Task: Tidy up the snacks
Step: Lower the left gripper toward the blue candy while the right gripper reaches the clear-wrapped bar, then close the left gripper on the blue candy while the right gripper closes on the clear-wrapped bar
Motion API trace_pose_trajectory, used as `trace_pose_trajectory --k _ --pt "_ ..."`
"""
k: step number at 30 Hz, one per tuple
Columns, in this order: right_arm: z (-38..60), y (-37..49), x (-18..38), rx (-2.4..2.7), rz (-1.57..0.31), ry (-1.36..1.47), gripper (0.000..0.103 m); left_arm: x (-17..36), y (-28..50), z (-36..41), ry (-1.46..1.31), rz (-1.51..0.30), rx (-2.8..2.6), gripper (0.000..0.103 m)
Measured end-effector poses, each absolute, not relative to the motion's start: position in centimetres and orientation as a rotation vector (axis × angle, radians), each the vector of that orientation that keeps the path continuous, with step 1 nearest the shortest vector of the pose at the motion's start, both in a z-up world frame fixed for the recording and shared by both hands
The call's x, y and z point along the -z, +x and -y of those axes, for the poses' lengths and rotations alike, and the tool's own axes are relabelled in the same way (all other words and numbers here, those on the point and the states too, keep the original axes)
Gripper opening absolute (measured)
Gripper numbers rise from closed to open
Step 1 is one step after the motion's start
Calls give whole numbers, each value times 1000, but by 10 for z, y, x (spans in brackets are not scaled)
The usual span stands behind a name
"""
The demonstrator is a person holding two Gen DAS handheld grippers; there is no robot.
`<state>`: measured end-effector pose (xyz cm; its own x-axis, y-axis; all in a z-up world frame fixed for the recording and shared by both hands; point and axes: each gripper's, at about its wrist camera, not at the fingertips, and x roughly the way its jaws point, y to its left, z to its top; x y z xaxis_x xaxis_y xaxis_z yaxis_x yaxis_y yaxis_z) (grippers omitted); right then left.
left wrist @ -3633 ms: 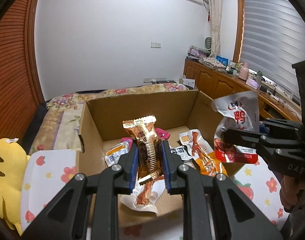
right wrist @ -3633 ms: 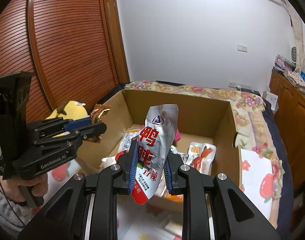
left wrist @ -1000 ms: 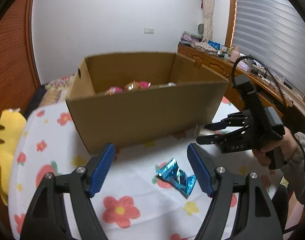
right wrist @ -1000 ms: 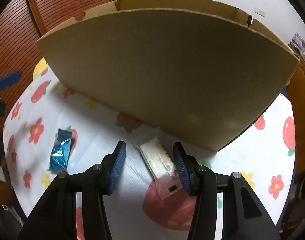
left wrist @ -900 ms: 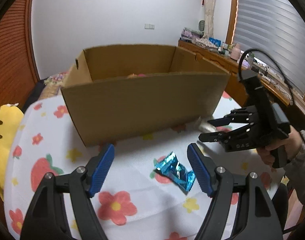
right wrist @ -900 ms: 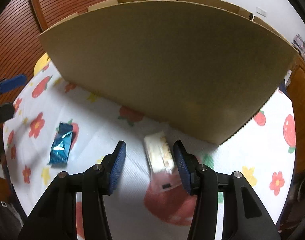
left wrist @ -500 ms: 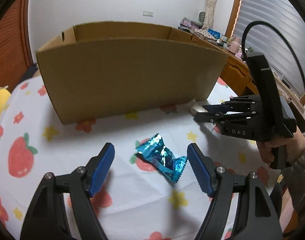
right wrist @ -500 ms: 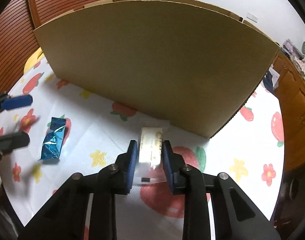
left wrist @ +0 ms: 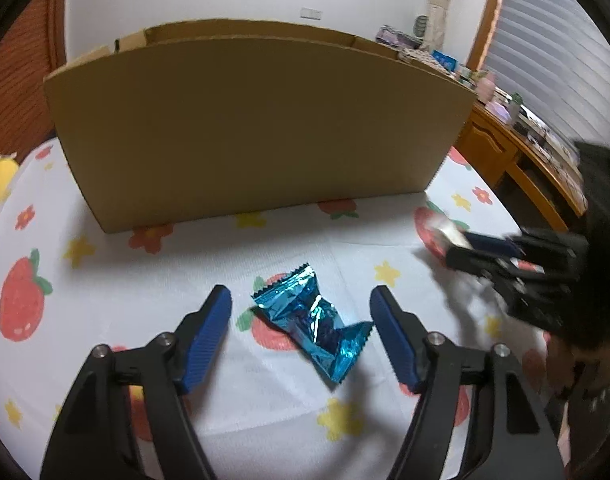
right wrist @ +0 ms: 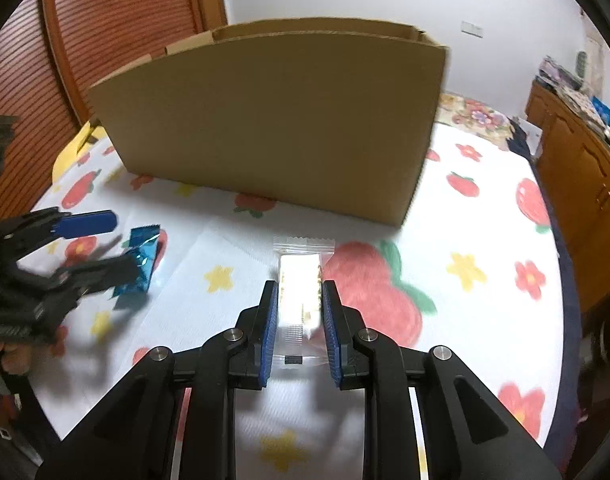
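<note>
Your left hand-held gripper (left wrist: pixel 301 320) is spread wide, its blue pads on either side of a blue foil candy (left wrist: pixel 313 320) without touching it. That candy lies flat on the tabletop (left wrist: pixel 225 360), on its flower-and-strawberry cloth, in front of the cardboard box (left wrist: pixel 257 120) and a little apart from the box's near wall.

Your right hand-held gripper (right wrist: pixel 297 312) is clenched around a white snack bar in a clear wrapper (right wrist: pixel 301 280), both pads pressed against the packet's long sides. The bar points toward the box, with its crimped far end just short of the box's near right corner. Whether the packet rests on the cloth or is lifted off it, you cannot tell from either camera.

From the right wrist camera, the blue candy sits off to the left of the box front, between the left gripper's fingers (right wrist: pixel 85 222). From the left wrist camera, the right gripper (left wrist: pixel 465 246) shows blurred, to the right of the box front, with the pale end of the bar sticking out of it.
</note>
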<state>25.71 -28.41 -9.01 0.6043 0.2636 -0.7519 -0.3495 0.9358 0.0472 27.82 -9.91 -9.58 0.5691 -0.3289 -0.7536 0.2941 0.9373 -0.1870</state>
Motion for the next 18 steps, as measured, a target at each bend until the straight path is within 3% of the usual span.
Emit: trace_pose_trajectory --k 9,18 --pt "296 222 86 -344 -800 -59 19 104 282 109 -23 -932 331 48" --pt "292 222 96 -333 -808 -69 19 104 274 109 23 -944 312 46"
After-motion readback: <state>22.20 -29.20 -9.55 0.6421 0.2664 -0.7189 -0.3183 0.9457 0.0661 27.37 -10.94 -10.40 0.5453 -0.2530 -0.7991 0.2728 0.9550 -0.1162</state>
